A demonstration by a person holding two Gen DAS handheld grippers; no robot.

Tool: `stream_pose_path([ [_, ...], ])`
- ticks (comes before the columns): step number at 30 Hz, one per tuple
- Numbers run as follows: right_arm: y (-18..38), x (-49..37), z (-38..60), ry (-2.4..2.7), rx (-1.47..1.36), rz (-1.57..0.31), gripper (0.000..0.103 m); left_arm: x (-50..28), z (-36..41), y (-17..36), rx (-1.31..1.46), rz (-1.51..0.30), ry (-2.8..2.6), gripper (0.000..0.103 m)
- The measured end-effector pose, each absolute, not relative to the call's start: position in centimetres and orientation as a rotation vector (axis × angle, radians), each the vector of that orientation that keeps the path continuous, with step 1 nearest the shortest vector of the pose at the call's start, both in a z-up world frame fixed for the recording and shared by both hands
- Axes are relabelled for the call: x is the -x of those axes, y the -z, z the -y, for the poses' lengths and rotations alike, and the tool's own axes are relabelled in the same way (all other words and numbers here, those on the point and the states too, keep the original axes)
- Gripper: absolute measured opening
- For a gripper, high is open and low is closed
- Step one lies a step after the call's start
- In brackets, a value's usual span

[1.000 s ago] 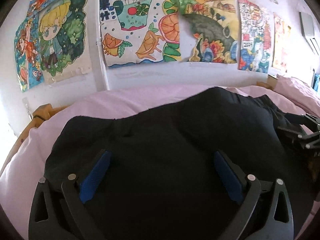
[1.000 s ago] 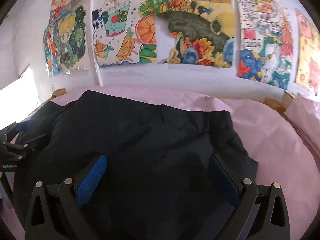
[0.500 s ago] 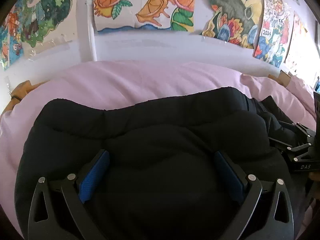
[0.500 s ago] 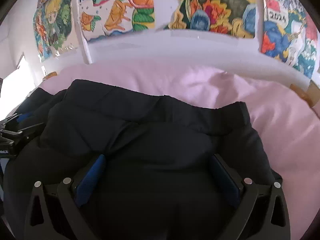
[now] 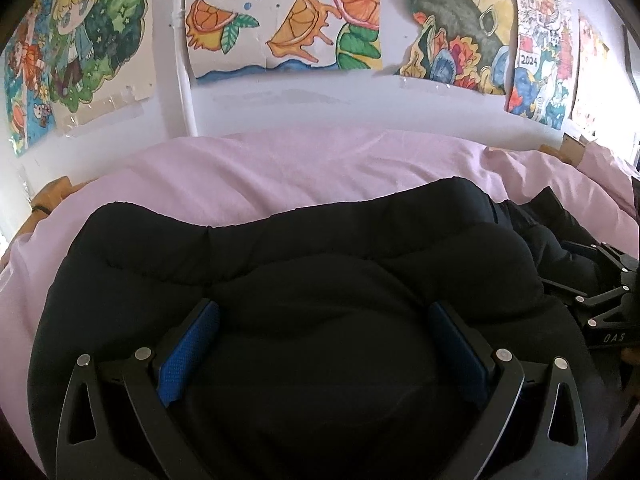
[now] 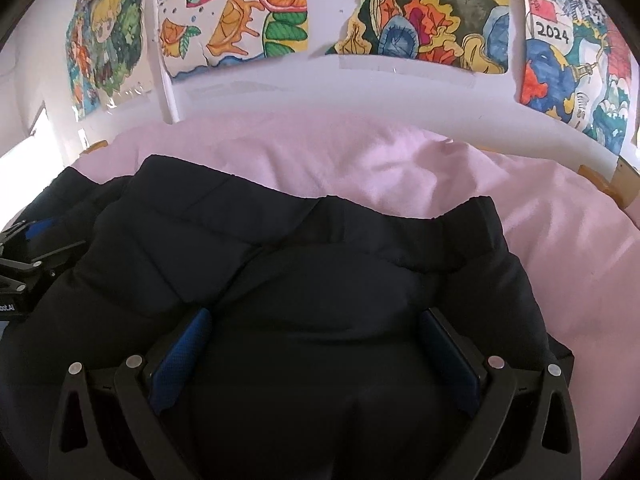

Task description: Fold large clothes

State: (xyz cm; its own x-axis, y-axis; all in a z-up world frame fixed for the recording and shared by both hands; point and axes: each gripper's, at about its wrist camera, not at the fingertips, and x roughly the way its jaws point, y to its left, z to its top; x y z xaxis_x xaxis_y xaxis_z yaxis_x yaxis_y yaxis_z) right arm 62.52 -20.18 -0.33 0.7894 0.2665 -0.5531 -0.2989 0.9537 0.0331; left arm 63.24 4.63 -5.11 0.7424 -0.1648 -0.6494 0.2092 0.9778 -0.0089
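Two grippers are pressed into a black padded jacket [image 5: 320,264] spread on a pink sheet [image 5: 280,168]. Left gripper [image 5: 320,344]: jaws spread wide, w/ puffy jacket fabric bulging up between the blue pads [image 5: 188,352]; fabric is touched on both inner sides but not pinched, so nothing is clamped. Right gripper [image 6: 316,344]: same state, jaws released and wide apart, a quilted mound of jacket sat between its pads [image 6: 180,352].

Ahead of the left jaws the jacket edge is seen as a rounded fold, w/ bare sheet beyond it up to the wall. To the right of the left jaws, the right gripper is visible at frame edge, resting on the jacket. In the right wrist view, the left gripper [image 6: 24,264] is seen at far left, also on the jacket. Ahead and to the right of the right jaws, a hem or cuff edge is turned up, w/ sheet beyond. Drawings [image 6: 420,12] are taped along the wall behind the bed. Wooden bed frame [image 5: 48,196] is glimpsed far left of the left jaws.
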Motion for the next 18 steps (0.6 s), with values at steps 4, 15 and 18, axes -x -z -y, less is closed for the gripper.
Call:
stream_pose_path([
  [4, 0.2, -61.7, 20.7, -0.316, 0.032, -0.567, 0.103, -62.5, -4.5, 4.8, -0.065, -0.693, 0.217, 0.102],
  [15, -1.1, -58.7, 24.5, -0.425, -0.143, -0.546, 0.103, -61.1, -4.6, 3.8, -0.059, -0.694, 0.232, 0.102],
  [18, -1.7, -57.6, 25.3, -0.412, -0.158, -0.53, 0.103, -60.7, -4.6, 3.3, -0.059, -0.7, 0.223, 0.102],
])
